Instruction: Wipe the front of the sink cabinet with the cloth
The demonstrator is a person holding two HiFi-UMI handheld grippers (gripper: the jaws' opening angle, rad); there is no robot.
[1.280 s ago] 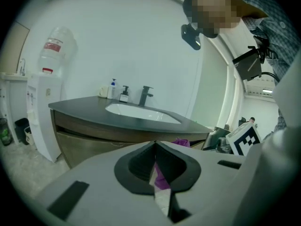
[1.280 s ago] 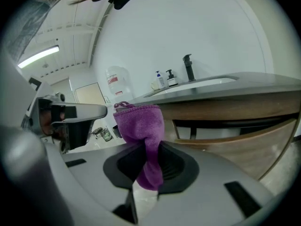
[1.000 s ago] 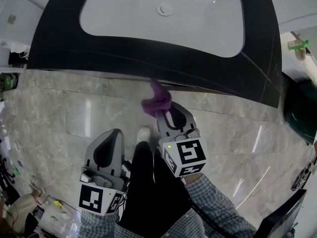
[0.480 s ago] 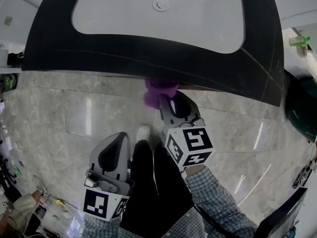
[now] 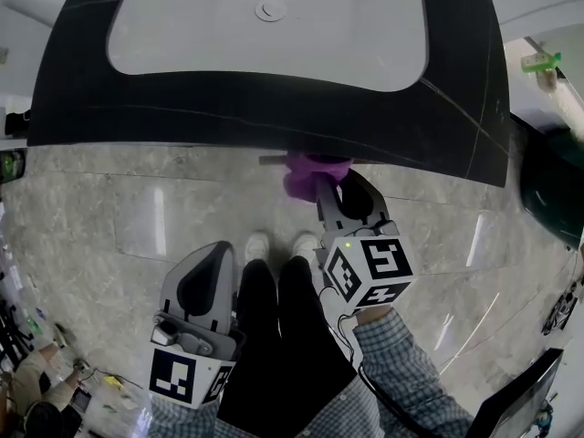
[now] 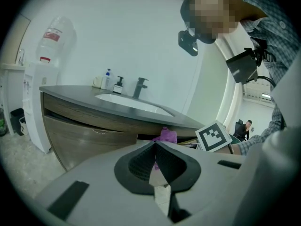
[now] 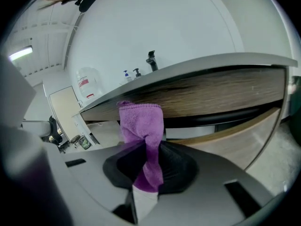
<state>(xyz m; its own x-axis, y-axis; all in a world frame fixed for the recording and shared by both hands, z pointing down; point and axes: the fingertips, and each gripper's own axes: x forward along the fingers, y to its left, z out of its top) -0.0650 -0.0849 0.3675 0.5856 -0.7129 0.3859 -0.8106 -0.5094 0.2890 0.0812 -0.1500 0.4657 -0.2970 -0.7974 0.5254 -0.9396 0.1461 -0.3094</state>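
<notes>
The purple cloth (image 5: 313,172) is pinched in my right gripper (image 5: 325,188), which is shut on it right under the dark countertop's front edge (image 5: 274,121). In the right gripper view the cloth (image 7: 142,124) stands up out of the jaws, close in front of the wood-grain cabinet front (image 7: 216,95); I cannot tell whether they touch. My left gripper (image 5: 210,255) hangs lower, beside the person's legs, shut on nothing. In the left gripper view its jaws meet at the tips of that gripper (image 6: 155,146), and the cloth (image 6: 165,135) shows beyond against the cabinet (image 6: 80,133).
A white basin (image 5: 274,21) sits in the countertop, with a tap (image 6: 139,86) and soap bottles (image 6: 113,81) behind it. A water dispenser (image 6: 35,102) stands left of the cabinet. Dark-trousered legs and white shoes (image 5: 257,245) stand on the marble-tile floor (image 5: 119,217). A dark bin (image 5: 552,190) is at right.
My right gripper has carried the cloth forward and to the right, from out over the floor to under the countertop's edge. The left gripper has stayed low.
</notes>
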